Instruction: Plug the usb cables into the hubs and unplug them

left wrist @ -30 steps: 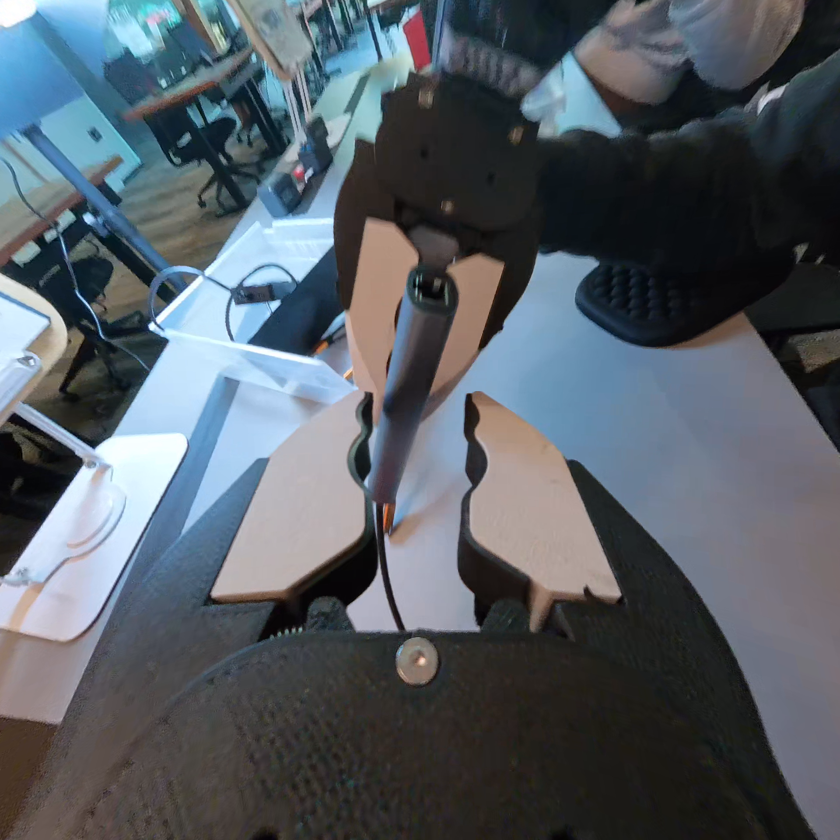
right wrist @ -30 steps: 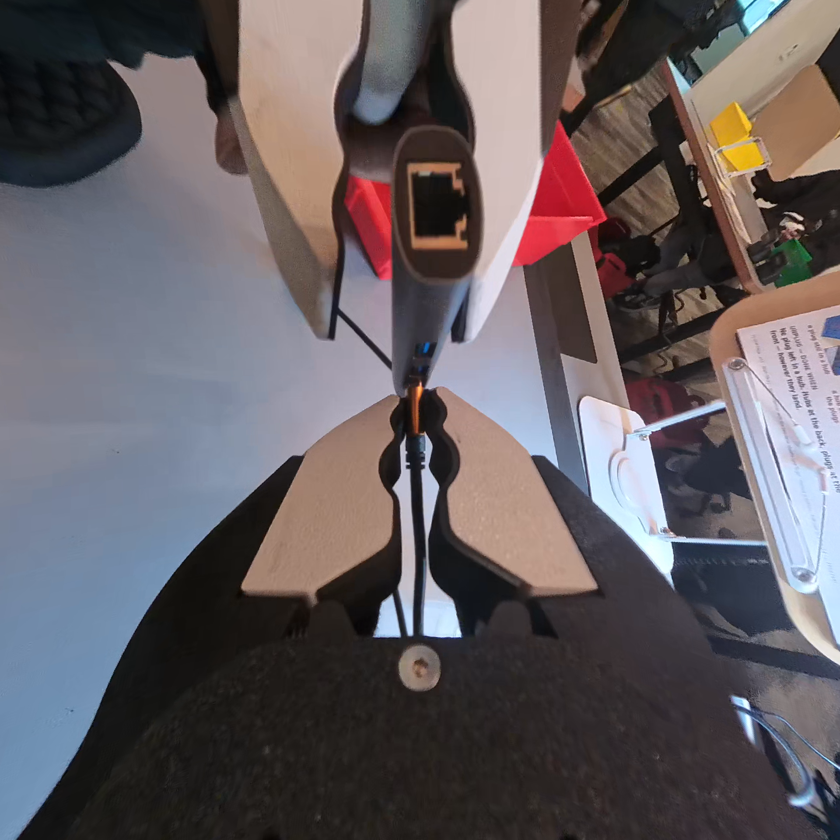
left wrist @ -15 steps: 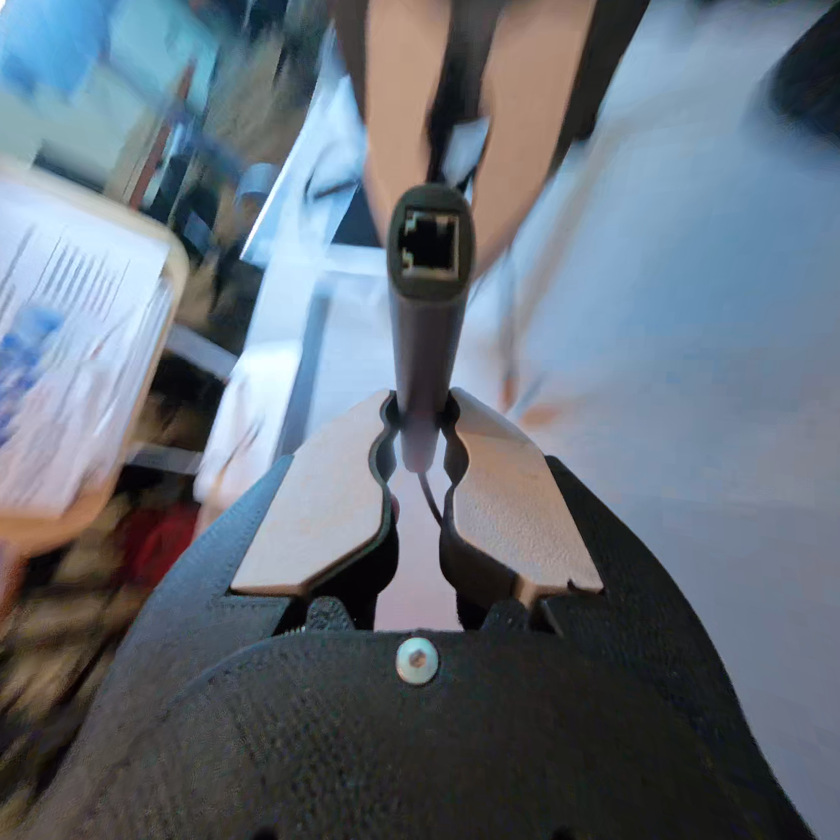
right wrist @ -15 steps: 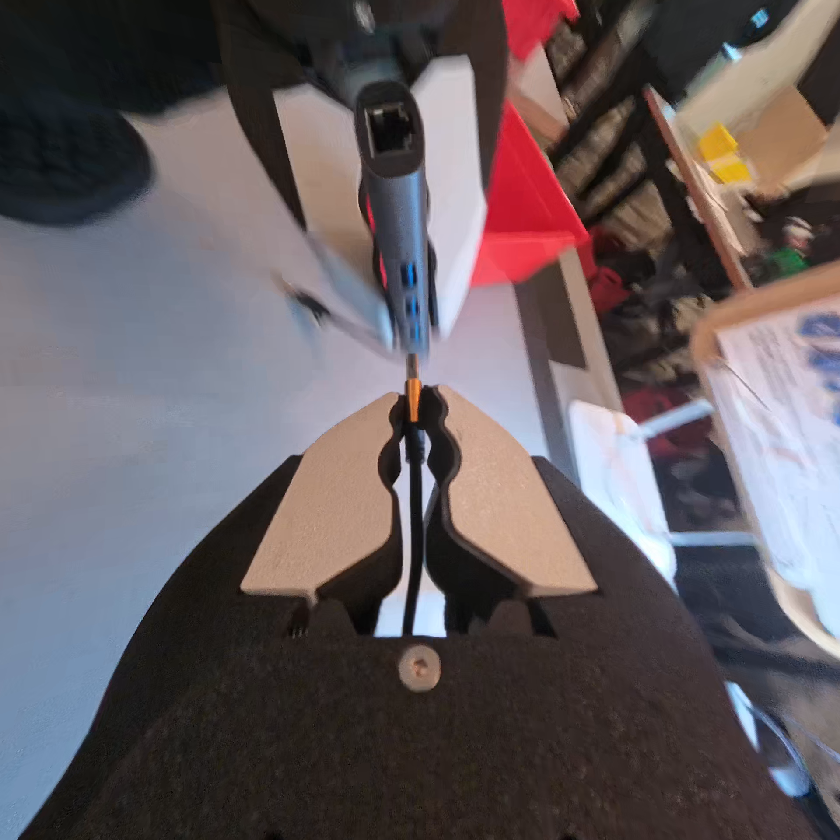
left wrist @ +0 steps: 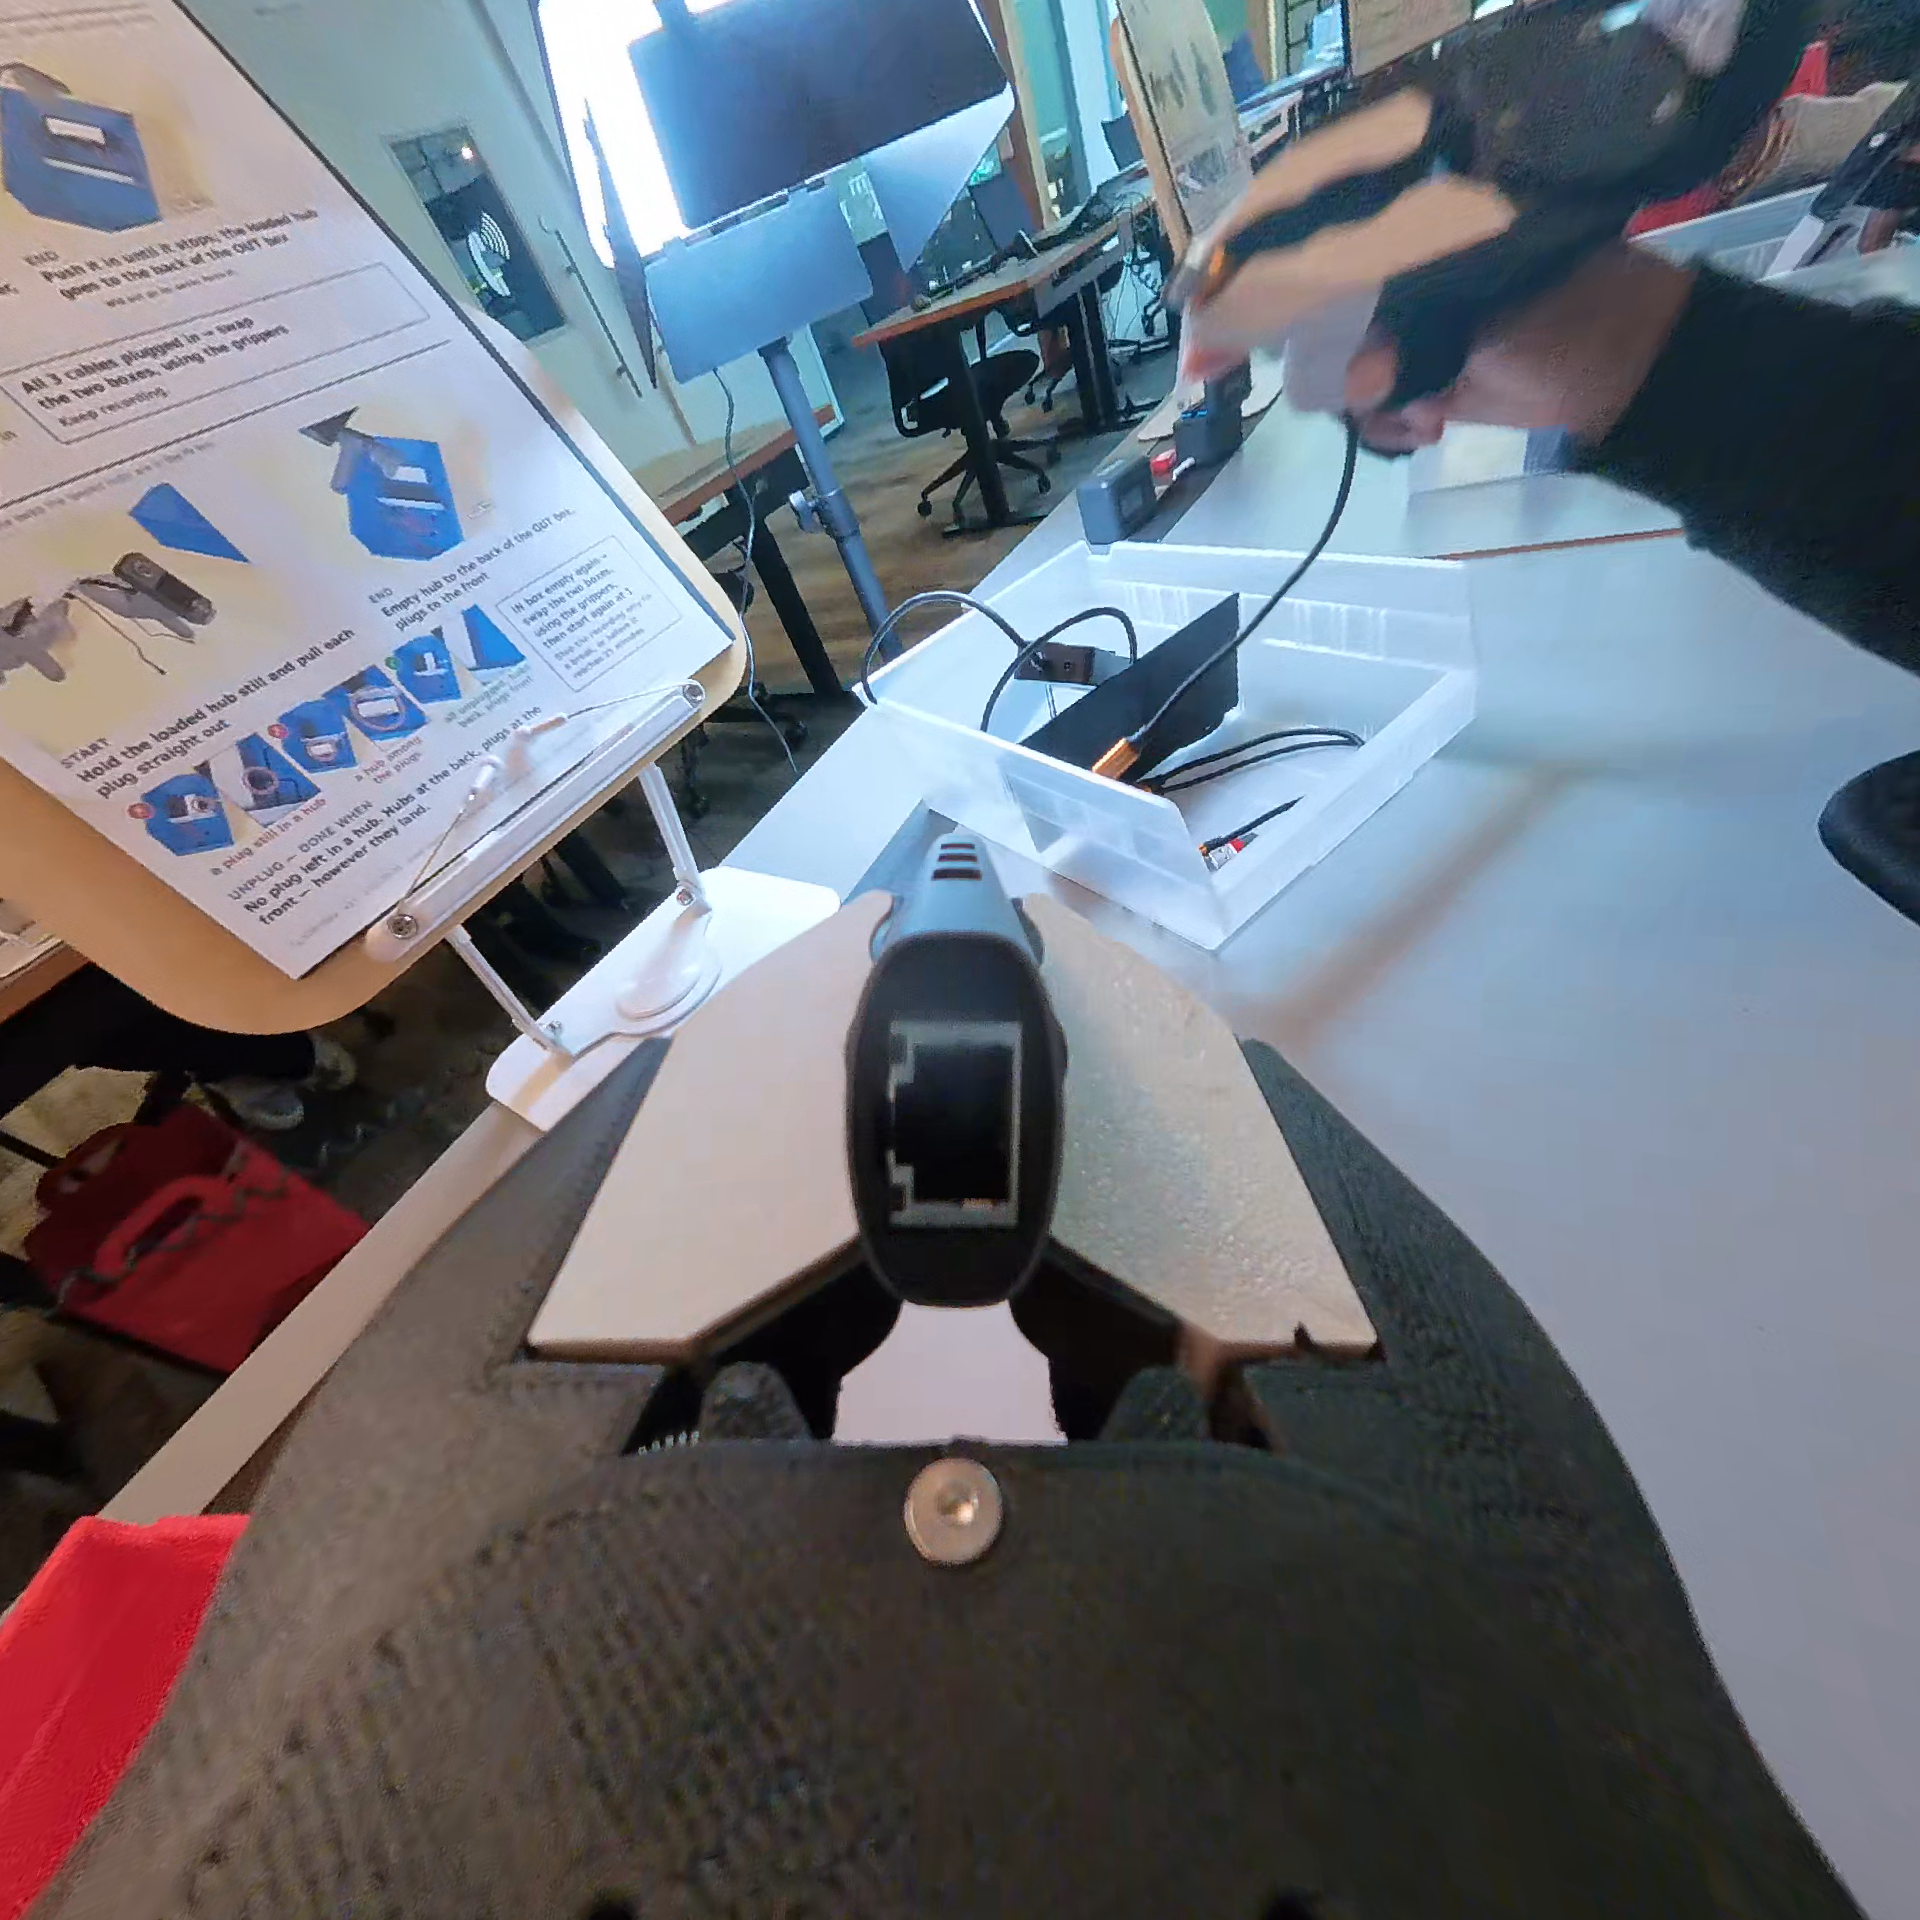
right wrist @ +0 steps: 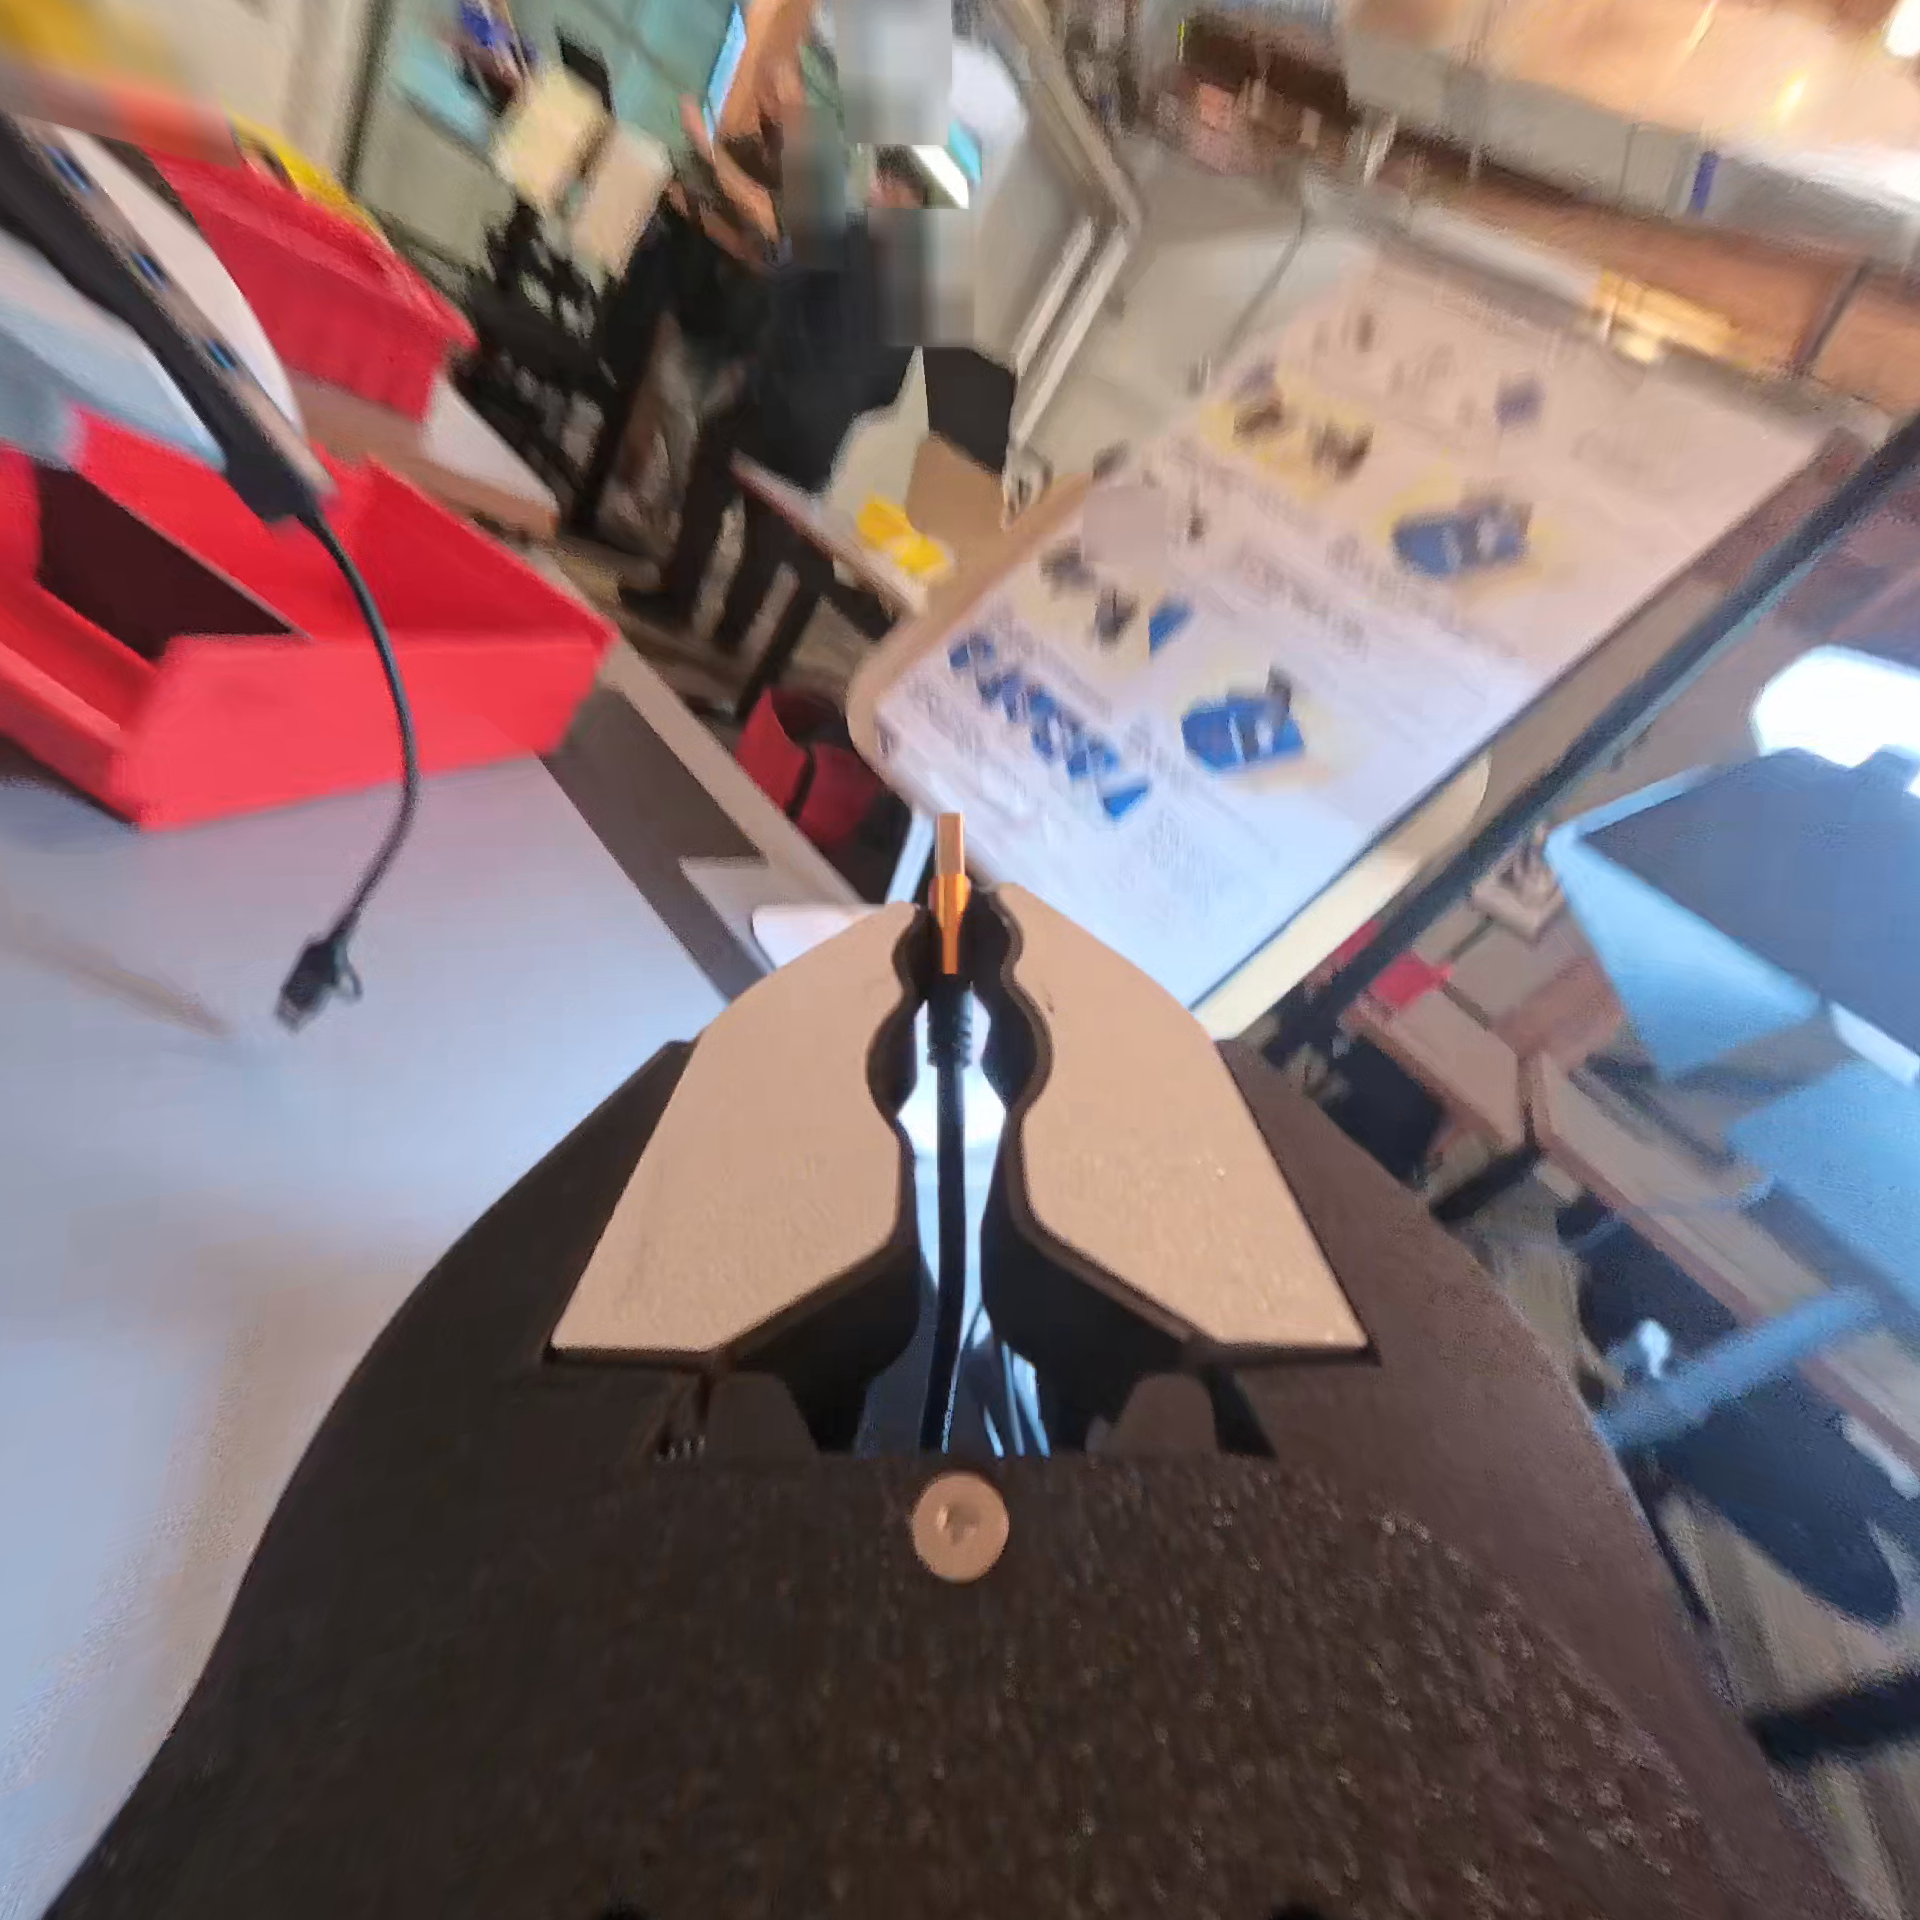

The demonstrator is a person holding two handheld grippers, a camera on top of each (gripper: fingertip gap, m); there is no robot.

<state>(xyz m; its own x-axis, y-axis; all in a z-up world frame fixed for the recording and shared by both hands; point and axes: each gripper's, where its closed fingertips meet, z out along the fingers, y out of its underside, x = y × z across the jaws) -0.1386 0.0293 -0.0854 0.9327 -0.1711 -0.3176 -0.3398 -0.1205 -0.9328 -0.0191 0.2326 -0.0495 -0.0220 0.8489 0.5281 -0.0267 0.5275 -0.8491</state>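
instruction sheet (left wrist: 312, 499) | printed text, blue pictures | on stand

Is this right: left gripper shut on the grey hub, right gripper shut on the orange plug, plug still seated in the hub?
Not quite. The orange plug is out of the hub: the right wrist view shows its metal tip bare beyond the right gripper. The rest holds: the left gripper is shut on the grey hub and the right on the plug.
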